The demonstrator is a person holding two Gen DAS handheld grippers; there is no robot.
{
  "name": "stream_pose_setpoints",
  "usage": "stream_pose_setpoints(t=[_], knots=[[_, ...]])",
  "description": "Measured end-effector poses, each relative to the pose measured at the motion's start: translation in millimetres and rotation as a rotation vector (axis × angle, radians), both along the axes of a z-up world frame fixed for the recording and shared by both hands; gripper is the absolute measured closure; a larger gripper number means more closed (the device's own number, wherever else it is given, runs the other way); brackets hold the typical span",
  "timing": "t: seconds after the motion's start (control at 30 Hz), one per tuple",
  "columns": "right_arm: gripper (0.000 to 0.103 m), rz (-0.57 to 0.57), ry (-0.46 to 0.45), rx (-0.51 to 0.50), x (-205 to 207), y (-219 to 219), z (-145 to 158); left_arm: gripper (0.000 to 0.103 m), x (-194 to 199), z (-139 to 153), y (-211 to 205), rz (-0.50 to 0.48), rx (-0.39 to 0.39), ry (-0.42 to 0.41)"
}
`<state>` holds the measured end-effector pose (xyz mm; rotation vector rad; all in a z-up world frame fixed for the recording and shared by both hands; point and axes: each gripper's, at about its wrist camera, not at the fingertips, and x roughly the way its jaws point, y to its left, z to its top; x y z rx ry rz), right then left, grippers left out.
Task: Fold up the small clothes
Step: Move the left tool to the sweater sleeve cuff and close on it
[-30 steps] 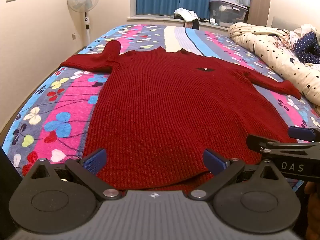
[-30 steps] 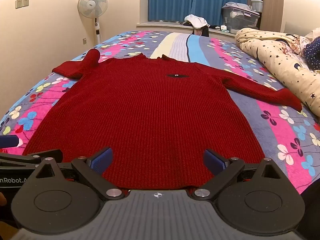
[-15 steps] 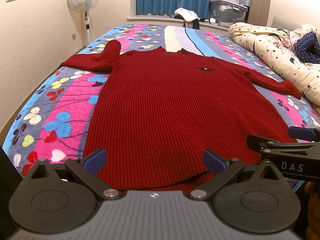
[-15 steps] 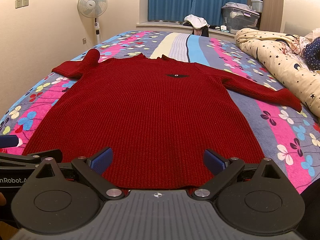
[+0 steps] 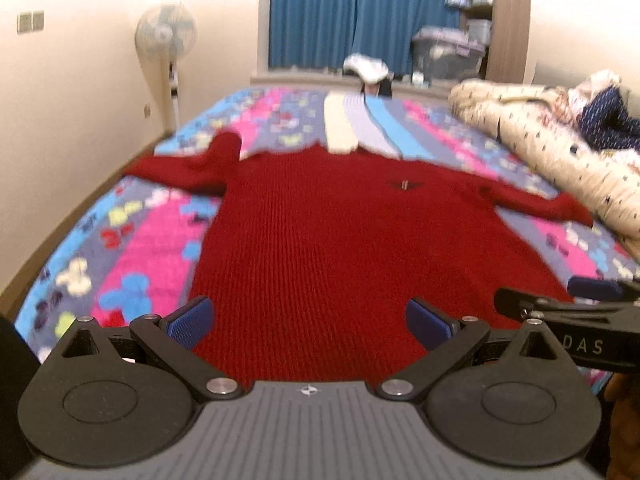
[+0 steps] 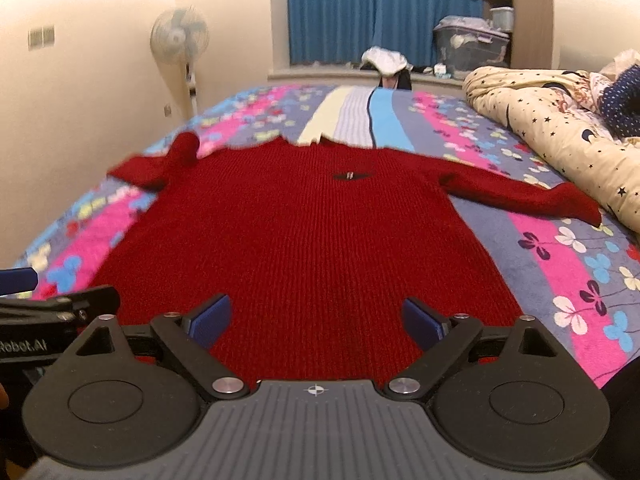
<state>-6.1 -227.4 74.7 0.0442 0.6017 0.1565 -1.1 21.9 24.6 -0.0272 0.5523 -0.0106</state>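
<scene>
A dark red knitted sweater [image 5: 332, 248] [image 6: 312, 240] lies flat, front up, on the flowered bedspread [image 5: 132, 248] [image 6: 560, 248], hem toward me and both sleeves spread out. The left sleeve [image 5: 192, 164] is bent back on itself; the right sleeve [image 6: 520, 194] runs out straight. My left gripper [image 5: 308, 320] is open just above the hem, left of centre, with nothing between its blue pads. My right gripper [image 6: 316, 318] is open too, over the hem a little further right. Each gripper shows at the edge of the other's view.
A rolled star-patterned quilt [image 6: 560, 120] lies along the bed's right side. A standing fan [image 5: 166, 36] is by the left wall. Blue curtains [image 6: 376, 12], a plastic storage box [image 6: 472, 46] and a small pile of clothes [image 6: 384, 60] are past the bed's far end.
Both views have tilted up slightly and are now motion-blurred, so the sweater sits lower in frame. Both grippers stay open; the sweater has not moved.
</scene>
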Motion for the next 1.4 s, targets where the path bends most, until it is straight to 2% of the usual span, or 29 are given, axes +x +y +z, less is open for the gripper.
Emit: stream_pose_setpoints(t=[0.07,0.1,0.17,0.2,0.27,0.3,0.43,0.57,0.6,0.7,0.83,0.9,0.97,1.03,1.13,1.2,1.23,1.3,1.33,1.4], knots=[[0.01,-0.017,-0.023,0.036,0.2,-5.0,6.7,0.001,-5.9,21.5,-4.3,-0.014,-0.018,-0.149],[0.01,-0.024,-0.015,0.038,0.8,-7.9,10.7,0.001,-3.4,29.7,-1.9,-0.027,-0.027,-0.156],[0.01,-0.032,0.035,0.023,5.1,-6.9,12.9,0.008,4.8,45.3,1.9,-0.053,-0.035,-0.152],[0.01,-0.042,0.025,0.04,5.4,-10.6,14.8,0.01,12.8,47.9,2.3,-0.065,-0.036,-0.118],[0.01,-0.058,-0.016,0.111,6.3,-17.9,18.3,0.02,31.1,54.7,7.1,-0.086,-0.029,-0.09],[0.01,-0.06,-0.05,0.12,6.3,-19.1,20.1,0.022,40.3,60.4,10.6,-0.09,-0.025,-0.095],[0.02,-0.069,-0.038,0.158,22.9,-28.8,33.1,0.034,83.6,75.0,33.6,-0.081,-0.018,-0.107],[0.02,-0.074,-0.051,0.177,57.3,-38.0,49.7,0.035,132.9,88.4,48.8,-0.073,0.034,-0.12],[0.02,-0.072,-0.068,0.171,65.3,-39.6,53.9,0.035,146.9,90.4,49.9,-0.07,0.074,-0.122],[0.02,-0.046,-0.15,0.121,97.9,-47.4,70.0,0.035,187.6,87.9,65.7,-0.053,0.089,-0.108],[0.02,-0.054,-0.195,0.102,141.5,-63.5,78.2,0.036,237.9,71.9,102.8,-0.007,0.035,-0.072],[0.019,-0.06,-0.195,0.094,166.0,-71.0,74.9,0.046,259.6,59.9,117.0,0.017,0.039,-0.069],[0.019,-0.066,-0.18,0.077,190.2,-75.0,63.4,0.066,280.5,46.1,130.7,0.05,0.056,-0.057],[0.019,-0.07,-0.163,0.065,211.1,-77.7,56.0,0.075,299.7,29.4,149.0,0.091,0.023,-0.022],[0.02,-0.077,-0.155,0.06,238.1,-77.4,45.8,0.077,321.1,11.8,173.1,0.141,-0.047,0.041],[0.021,-0.099,-0.16,0.047,250.3,-73.4,38.9,0.077,333.7,5.5,186.0,0.164,-0.05,0.054],[0.023,-0.117,-0.16,0.039,257.7,-71.3,31.8,0.077,337.1,2.8,190.5,0.169,-0.037,0.053],[0.031,-0.146,-0.139,0.011,270.4,-68.2,18.6,0.077,346.2,-3.1,201.1,0.201,-0.014,0.064],[0.041,-0.17,-0.094,0.002,280.8,-66.0,12.5,0.077,349.7,-5.7,207.5,0.221,-0.021,0.074],[0.047,-0.187,-0.072,0.068,293.6,-67.4,6.9,0.077,357.6,-10.4,222.5,0.252,-0.052,0.093]])
